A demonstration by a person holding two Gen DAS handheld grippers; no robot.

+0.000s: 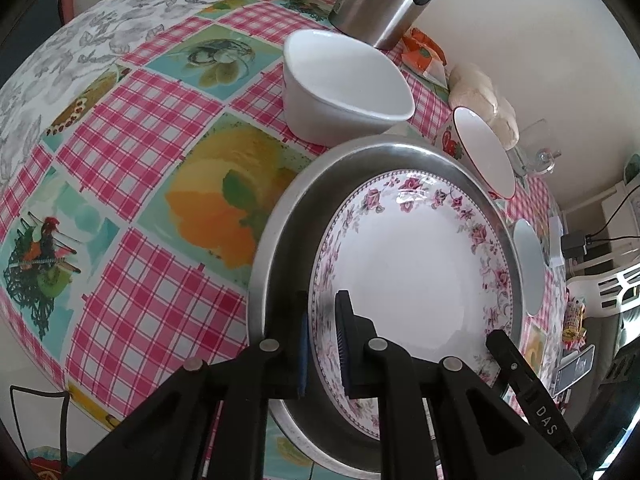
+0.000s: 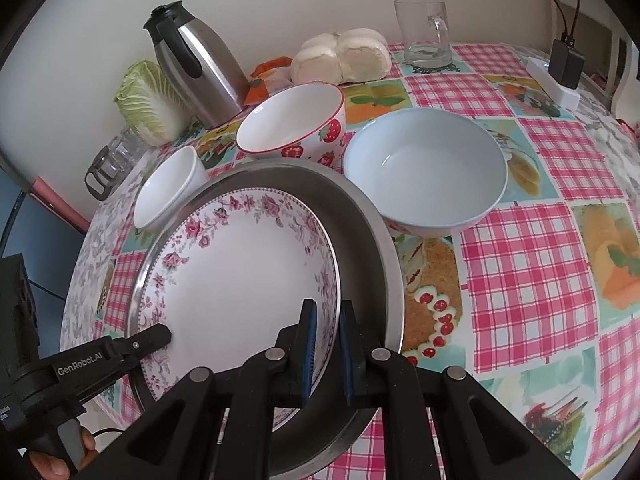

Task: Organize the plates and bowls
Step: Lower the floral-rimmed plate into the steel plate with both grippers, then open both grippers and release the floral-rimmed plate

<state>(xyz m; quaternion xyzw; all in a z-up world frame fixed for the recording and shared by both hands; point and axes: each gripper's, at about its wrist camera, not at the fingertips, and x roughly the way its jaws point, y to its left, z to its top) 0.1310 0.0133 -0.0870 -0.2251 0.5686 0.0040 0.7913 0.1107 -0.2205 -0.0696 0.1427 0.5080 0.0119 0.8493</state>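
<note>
one floral plate (image 2: 240,264) (both hand-held grippers clamping its rim), one metal pan (image 2: 372,240), three bowls

A home dining table: checked oilcloth (image 2: 532,240), thermos jug (image 2: 200,64), cabbage (image 2: 148,100) (steamed buns (image 2: 344,56) too).

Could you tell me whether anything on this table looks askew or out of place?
Only the floral plate: it sits off-centre in the metal pan, with the left gripper and right gripper clamping opposite rims. Nothing looks spilled or broken.

Soft, even daylight, sharp focus, strong fisheye bending and dark vignette at the edges.
</note>
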